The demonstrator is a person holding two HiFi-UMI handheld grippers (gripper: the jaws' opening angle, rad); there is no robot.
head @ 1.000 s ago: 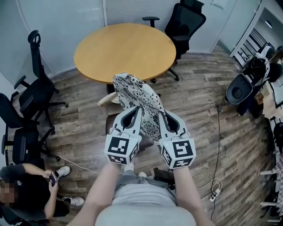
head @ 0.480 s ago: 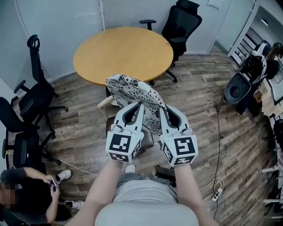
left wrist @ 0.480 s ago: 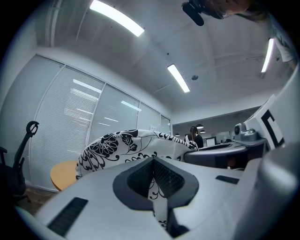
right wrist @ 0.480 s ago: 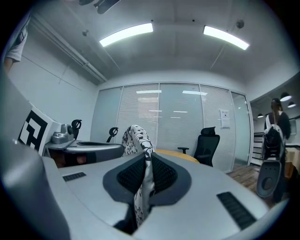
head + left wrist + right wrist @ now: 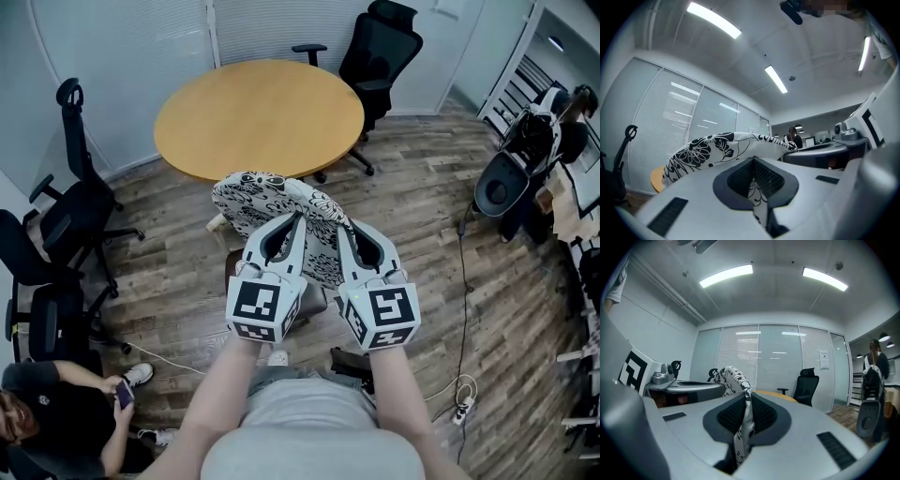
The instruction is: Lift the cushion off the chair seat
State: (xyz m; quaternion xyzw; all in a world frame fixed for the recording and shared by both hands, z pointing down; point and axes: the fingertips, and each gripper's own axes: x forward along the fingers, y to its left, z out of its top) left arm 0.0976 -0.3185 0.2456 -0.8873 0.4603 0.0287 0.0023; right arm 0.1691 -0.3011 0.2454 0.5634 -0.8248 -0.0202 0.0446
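Note:
The black-and-white patterned cushion [image 5: 272, 199] hangs in the air above the brown chair seat [image 5: 313, 298], stretched away from me towards the round table. My left gripper [image 5: 299, 219] is shut on its near edge, and my right gripper [image 5: 341, 231] is shut on the same edge just beside it. In the left gripper view the cushion [image 5: 710, 150] arches over the jaws of the left gripper [image 5: 753, 164], with fabric pinched between the dark pads. In the right gripper view a fold of cushion [image 5: 735, 379] stands upright, clamped in the right gripper [image 5: 746, 404].
A round wooden table [image 5: 258, 117] stands just beyond the cushion. Black office chairs [image 5: 382, 49] [image 5: 80, 192] ring it. A person [image 5: 56, 417] sits at the lower left holding a phone. A cable and power strip [image 5: 457, 401] lie on the floor to the right, near a black machine [image 5: 506, 186].
Both grippers have risen a little with the cushion. Its far end has swung left and lies flatter. The seated person has shifted.

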